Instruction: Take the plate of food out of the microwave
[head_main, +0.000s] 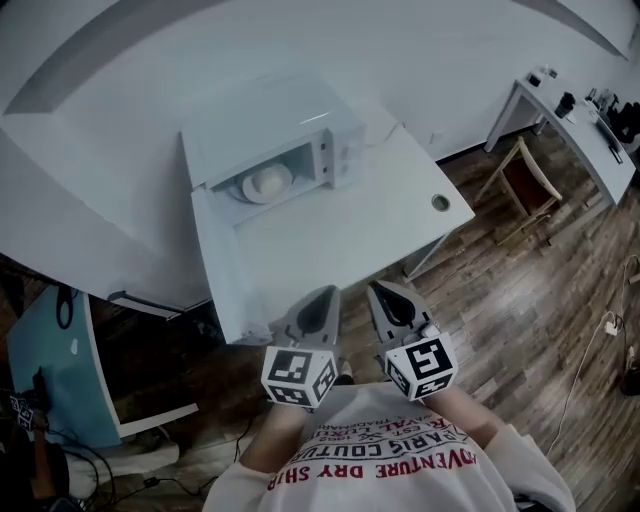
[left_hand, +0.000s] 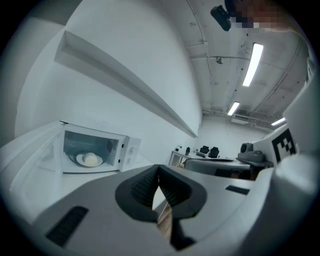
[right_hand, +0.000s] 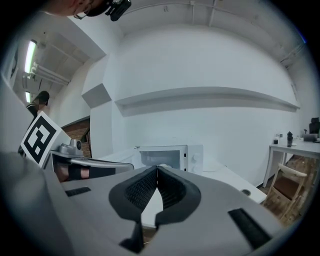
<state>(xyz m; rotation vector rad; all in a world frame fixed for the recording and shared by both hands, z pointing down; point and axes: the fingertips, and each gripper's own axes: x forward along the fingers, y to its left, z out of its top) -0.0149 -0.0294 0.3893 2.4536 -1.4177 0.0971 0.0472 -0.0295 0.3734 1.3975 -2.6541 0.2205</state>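
White table (head_main: 350, 225) carries the microwave (head_main: 300, 130) with the plate of food (head_main: 266, 184) deep inside, while left claw (head_main: 328, 296) and right claw (head_main: 378, 292) hang well short, both clenched on nothing, so reaching in unopened would likely shove the plate or clip the open door (head_main: 218, 270).

White plate of pale rounded food (head_main: 266, 183), inside open white microwave (head_main: 330, 130), door swung wide

the left tool (head_main: 322, 300) and the right tool (head_main: 385, 296) are held side by side, close in front of the body, pointing forward. both tools' jaws are pressed together with nothing between them.
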